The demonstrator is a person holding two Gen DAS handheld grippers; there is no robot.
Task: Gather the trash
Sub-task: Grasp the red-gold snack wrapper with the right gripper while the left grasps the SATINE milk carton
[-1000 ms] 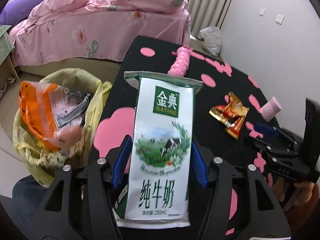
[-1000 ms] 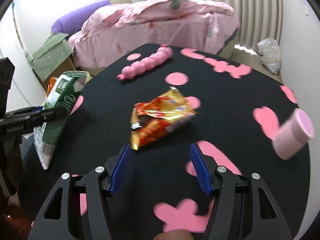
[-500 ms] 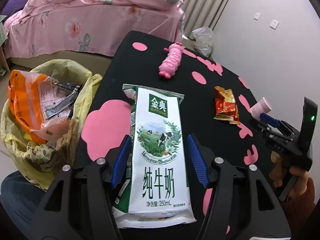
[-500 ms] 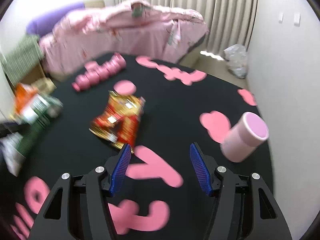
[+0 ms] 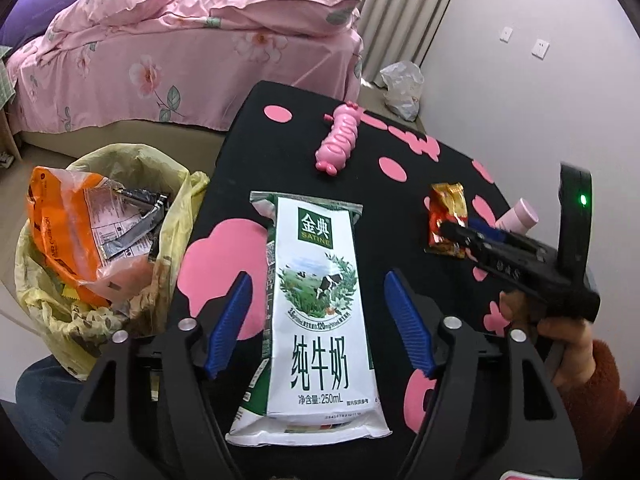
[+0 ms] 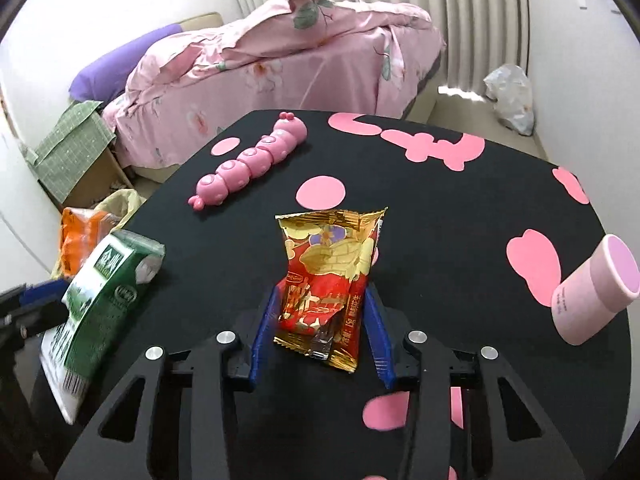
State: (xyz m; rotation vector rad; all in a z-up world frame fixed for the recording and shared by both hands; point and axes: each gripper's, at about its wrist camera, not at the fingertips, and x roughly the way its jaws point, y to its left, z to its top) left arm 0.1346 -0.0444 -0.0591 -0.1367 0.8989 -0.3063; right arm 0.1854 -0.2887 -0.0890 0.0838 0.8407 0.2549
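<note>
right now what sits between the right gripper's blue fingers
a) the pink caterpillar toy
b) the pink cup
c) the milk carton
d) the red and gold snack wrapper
d: the right wrist view shows the red and gold snack wrapper between the closing jaws of the right gripper, pads at its sides.

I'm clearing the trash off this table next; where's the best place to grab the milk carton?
Grip the milk carton across its narrow lower body, coming from its bottom end. It lies flat, lengthwise between the opening left tongs, whose pads stand clear of both long sides.
</note>
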